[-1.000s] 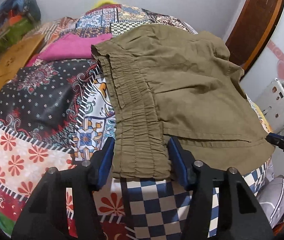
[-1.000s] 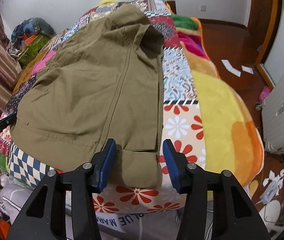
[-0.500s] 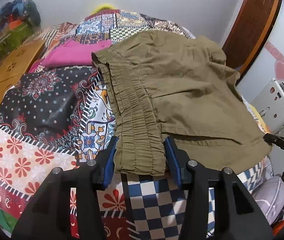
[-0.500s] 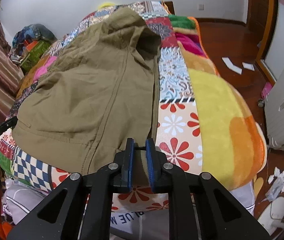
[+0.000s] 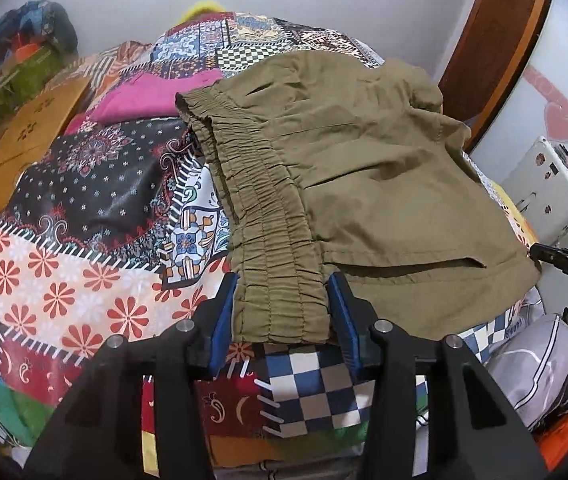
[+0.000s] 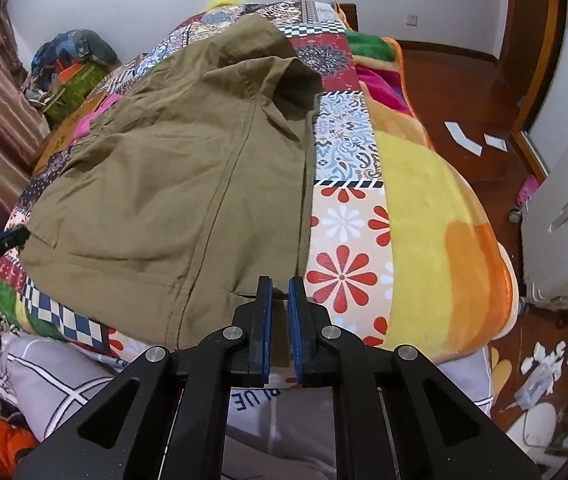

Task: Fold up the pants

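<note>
Olive-green pants lie spread on a patchwork quilt on a bed. The near end of their gathered elastic waistband sits between the blue pads of my left gripper, which press on it from both sides. In the right wrist view the pants stretch away over the quilt. My right gripper is shut on the near corner of the leg hem. Each gripper's tip shows at the edge of the other view.
A yellow-orange fleece blanket covers the bed's right side. A white case stands on the wooden floor, with paper scraps nearby. A cardboard box and a pile of bags sit at the left. A wooden door is behind.
My right gripper has closed from wide open onto the hem corner. The left jaws have narrowed onto the waistband, and the left view has lifted slightly.
</note>
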A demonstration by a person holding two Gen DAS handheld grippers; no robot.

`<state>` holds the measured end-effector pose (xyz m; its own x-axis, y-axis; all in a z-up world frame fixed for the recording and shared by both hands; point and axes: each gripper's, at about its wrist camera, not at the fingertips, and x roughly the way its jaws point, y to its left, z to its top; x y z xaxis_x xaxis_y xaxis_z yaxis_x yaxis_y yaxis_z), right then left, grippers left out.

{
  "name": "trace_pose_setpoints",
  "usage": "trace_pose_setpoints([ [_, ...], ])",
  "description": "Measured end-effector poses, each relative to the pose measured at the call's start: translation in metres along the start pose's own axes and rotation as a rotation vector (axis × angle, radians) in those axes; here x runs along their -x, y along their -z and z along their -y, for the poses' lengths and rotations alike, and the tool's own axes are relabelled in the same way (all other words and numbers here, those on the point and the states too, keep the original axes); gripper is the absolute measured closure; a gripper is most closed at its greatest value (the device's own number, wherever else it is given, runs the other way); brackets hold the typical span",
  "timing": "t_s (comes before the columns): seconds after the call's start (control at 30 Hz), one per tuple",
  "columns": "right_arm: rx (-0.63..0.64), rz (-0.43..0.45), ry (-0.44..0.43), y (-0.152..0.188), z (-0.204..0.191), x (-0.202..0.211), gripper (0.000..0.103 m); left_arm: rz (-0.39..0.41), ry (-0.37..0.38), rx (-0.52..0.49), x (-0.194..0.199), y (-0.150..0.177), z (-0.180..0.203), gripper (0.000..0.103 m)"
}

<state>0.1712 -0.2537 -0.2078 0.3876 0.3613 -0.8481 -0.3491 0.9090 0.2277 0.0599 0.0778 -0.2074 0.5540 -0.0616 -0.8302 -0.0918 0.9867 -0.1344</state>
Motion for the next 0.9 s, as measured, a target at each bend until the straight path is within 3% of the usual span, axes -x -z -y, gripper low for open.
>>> trace_pose_setpoints([
  [0.13, 0.002, 0.044, 0.001, -0.021, 0.003, 0.01, 0.091, 0.027, -0.005, 0.011, 0.013, -0.01, -0.005, 0.053],
  [0.27, 0.028, 0.12, 0.009, -0.049, -0.003, 0.011, 0.069, 0.089, -0.049, -0.01, 0.03, -0.033, -0.009, 0.048],
  [0.5, 0.047, 0.152, -0.024, -0.108, -0.002, -0.036, 0.067, 0.138, -0.094, -0.057, 0.007, -0.091, -0.011, 0.047],
  [0.7, 0.01, 0.076, -0.103, -0.141, 0.009, -0.087, 0.067, 0.047, -0.049, -0.028, -0.068, -0.123, -0.016, 0.047],
  [0.9, 0.006, 0.049, -0.168, -0.152, 0.011, -0.112, 0.07, -0.044, -0.036, -0.039, -0.117, -0.121, -0.019, 0.047],
])
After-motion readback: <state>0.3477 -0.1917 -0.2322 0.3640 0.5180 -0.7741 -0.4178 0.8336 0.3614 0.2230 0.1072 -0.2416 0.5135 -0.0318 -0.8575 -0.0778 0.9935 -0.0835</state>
